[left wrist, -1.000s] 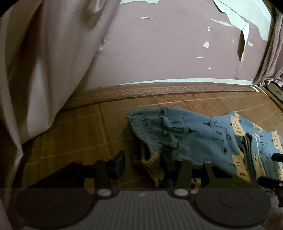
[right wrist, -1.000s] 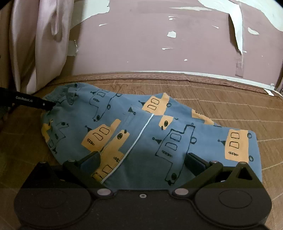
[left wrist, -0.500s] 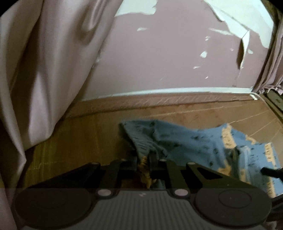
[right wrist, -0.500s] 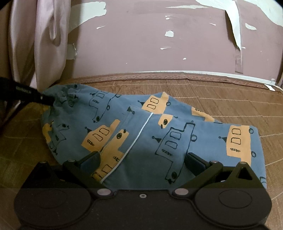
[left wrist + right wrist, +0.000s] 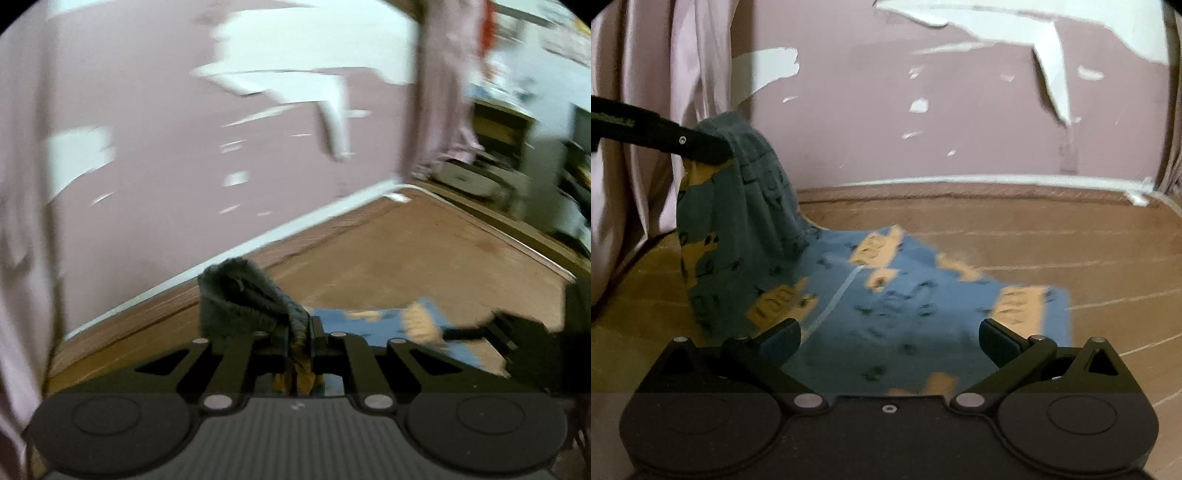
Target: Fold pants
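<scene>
Blue pants [image 5: 886, 302] with orange and black car prints lie folded on a woven mat [image 5: 1052, 236]. My left gripper [image 5: 300, 334] is shut on the gathered waistband [image 5: 243, 291] and holds that end up off the mat; in the right wrist view it [image 5: 713, 149] lifts the cloth at the far left. My right gripper [image 5: 889, 338] is open, its jaws wide apart just above the near part of the pants, holding nothing. The right gripper shows as a dark blurred shape in the left wrist view [image 5: 524, 339].
A pink wall [image 5: 886, 129] with peeling paint runs along the back of the mat. A pale curtain [image 5: 657, 74] hangs at the left. Shelves and clutter [image 5: 517, 155] stand beyond the mat's right edge.
My left gripper closed on the waistband, then lifted it high off the mat and swung to the right. The right gripper stayed open over the pants.
</scene>
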The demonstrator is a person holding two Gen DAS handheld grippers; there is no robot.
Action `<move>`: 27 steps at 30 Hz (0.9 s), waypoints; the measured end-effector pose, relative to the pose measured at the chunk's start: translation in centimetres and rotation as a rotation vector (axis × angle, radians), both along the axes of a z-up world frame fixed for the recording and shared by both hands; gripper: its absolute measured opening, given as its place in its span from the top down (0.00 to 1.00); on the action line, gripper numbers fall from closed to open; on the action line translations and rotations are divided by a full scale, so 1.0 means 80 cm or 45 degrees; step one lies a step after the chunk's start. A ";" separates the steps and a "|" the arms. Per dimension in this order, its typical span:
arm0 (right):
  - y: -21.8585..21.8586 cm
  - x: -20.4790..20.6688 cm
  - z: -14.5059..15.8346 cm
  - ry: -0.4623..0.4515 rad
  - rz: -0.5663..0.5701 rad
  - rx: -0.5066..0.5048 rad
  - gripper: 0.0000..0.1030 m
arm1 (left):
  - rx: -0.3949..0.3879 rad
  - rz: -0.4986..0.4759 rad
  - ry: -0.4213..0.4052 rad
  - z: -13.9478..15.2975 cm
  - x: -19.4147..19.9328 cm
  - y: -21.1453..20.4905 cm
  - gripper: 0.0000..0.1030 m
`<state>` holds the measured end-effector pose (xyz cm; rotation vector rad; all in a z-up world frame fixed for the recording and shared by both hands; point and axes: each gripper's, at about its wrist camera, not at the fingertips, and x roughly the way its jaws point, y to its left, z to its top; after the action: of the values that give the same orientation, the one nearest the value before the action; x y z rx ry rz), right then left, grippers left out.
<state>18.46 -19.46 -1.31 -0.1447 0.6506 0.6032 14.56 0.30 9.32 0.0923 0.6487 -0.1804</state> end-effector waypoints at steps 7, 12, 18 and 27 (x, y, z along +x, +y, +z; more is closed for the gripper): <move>-0.080 0.012 0.003 -0.139 -0.116 -0.119 0.01 | 0.132 -0.264 0.043 -0.028 0.022 -0.138 0.91; -0.137 0.040 -0.019 -0.035 -0.214 -0.114 0.01 | 0.131 -0.341 0.092 -0.078 0.039 -0.204 0.90; -0.160 0.058 -0.022 -0.009 -0.252 -0.053 0.01 | 0.228 -0.309 0.147 -0.141 0.019 -0.214 0.44; -0.150 0.053 -0.021 -0.013 -0.175 0.076 0.01 | 0.422 -0.272 -0.003 -0.145 -0.026 -0.189 0.36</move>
<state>22.70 -31.49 -2.96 -0.0466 0.6269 0.4889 12.47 -14.83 -2.27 0.4815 0.6616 -0.2772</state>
